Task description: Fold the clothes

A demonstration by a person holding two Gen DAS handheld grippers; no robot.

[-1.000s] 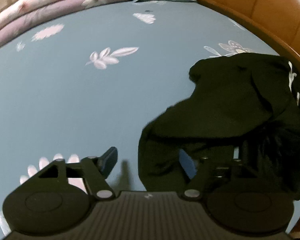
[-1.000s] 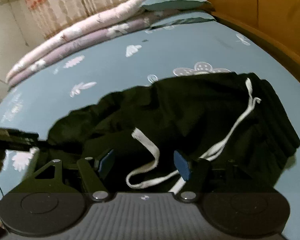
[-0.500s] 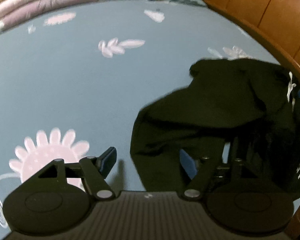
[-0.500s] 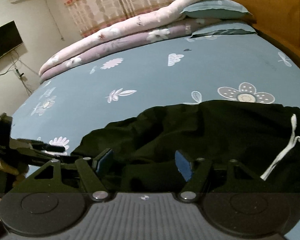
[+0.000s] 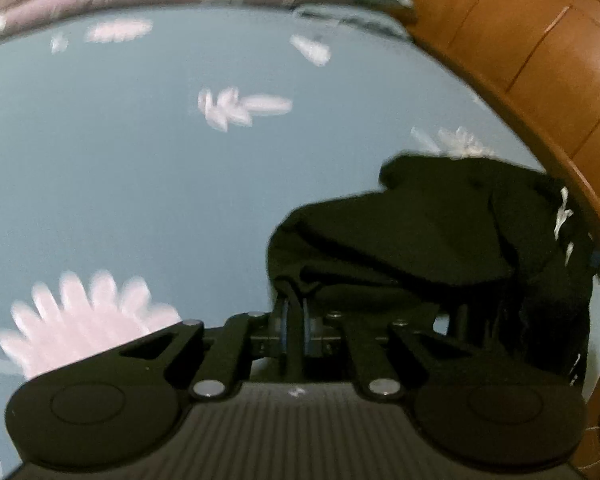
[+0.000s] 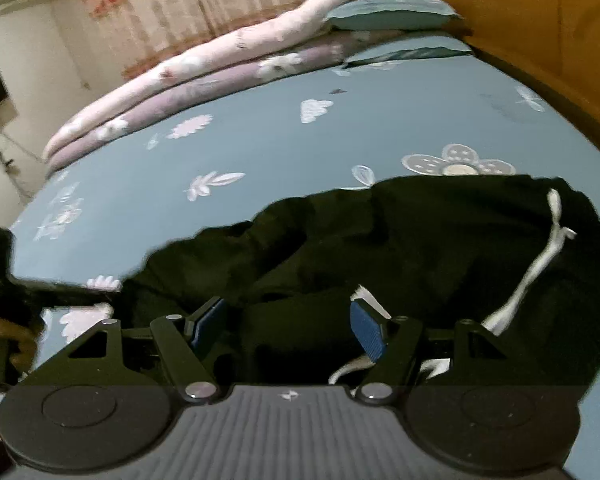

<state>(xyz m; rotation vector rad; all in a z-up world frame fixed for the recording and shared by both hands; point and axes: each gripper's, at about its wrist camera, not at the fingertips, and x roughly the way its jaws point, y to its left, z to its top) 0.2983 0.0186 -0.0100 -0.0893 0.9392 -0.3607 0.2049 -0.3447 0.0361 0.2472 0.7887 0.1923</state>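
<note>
A pair of black shorts (image 6: 380, 240) with a white drawstring (image 6: 540, 256) lies crumpled on the blue flowered bedsheet (image 6: 260, 140). In the left wrist view the shorts (image 5: 440, 232) lie at the right. My left gripper (image 5: 295, 320) is shut on the near left edge of the shorts, a fold of black cloth pinched between its blue pads. My right gripper (image 6: 288, 320) is open just above the near edge of the shorts, with cloth beneath its jaws. The left gripper also shows at the left of the right wrist view (image 6: 60, 292).
A wooden bed frame (image 5: 540, 80) runs along the right side. Rolled pink and purple quilts (image 6: 220, 68) and a blue pillow (image 6: 388, 12) lie at the far end of the bed. Curtains (image 6: 220, 0) hang behind them.
My left gripper has closed on the edge of the shorts; it was open before. My right gripper has stayed open and shifted over the shorts near the drawstring.
</note>
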